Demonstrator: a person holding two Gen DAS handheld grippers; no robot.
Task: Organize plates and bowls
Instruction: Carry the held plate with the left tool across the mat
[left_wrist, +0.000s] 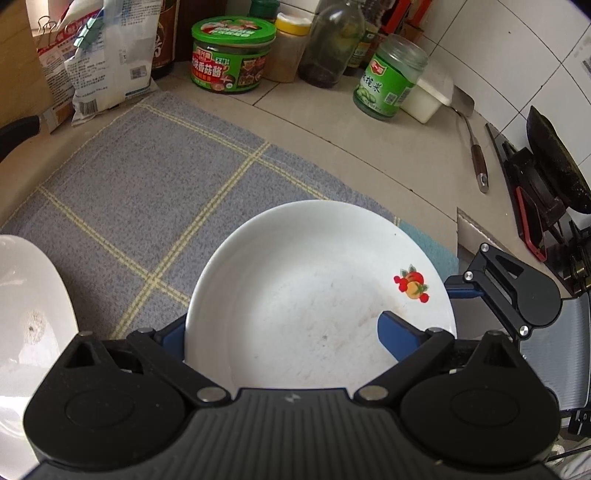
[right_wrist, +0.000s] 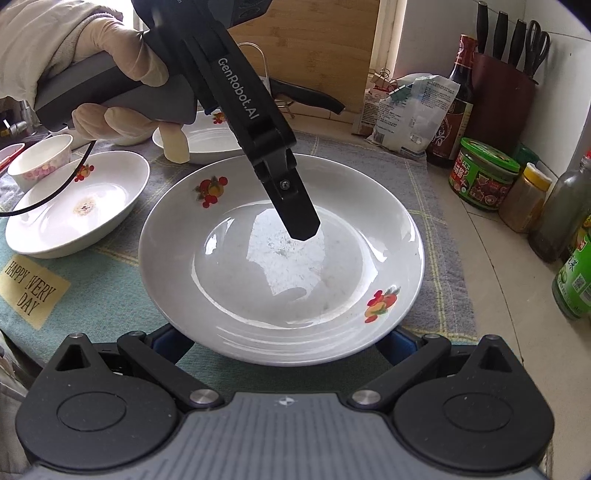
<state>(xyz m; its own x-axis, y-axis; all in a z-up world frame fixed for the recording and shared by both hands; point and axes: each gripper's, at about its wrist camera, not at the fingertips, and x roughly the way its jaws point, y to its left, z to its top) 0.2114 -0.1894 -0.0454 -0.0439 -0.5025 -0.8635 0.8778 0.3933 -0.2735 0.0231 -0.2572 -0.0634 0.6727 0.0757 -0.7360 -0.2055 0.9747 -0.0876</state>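
Note:
A white deep plate with fruit prints lies on the checked cloth; it also shows in the left wrist view. My left gripper stands over it, jaws open, one blue finger inside the plate and the other outside its left rim. In the right wrist view the left gripper's finger reaches down into the plate. My right gripper is open, its blue fingers mostly hidden under the plate's near rim. A second plate, a third plate and a small bowl stand behind.
Jars and bottles line the back wall, with a green jar, bags and a spatula. A stove with a wok is at the right. A knife block stands at the far corner.

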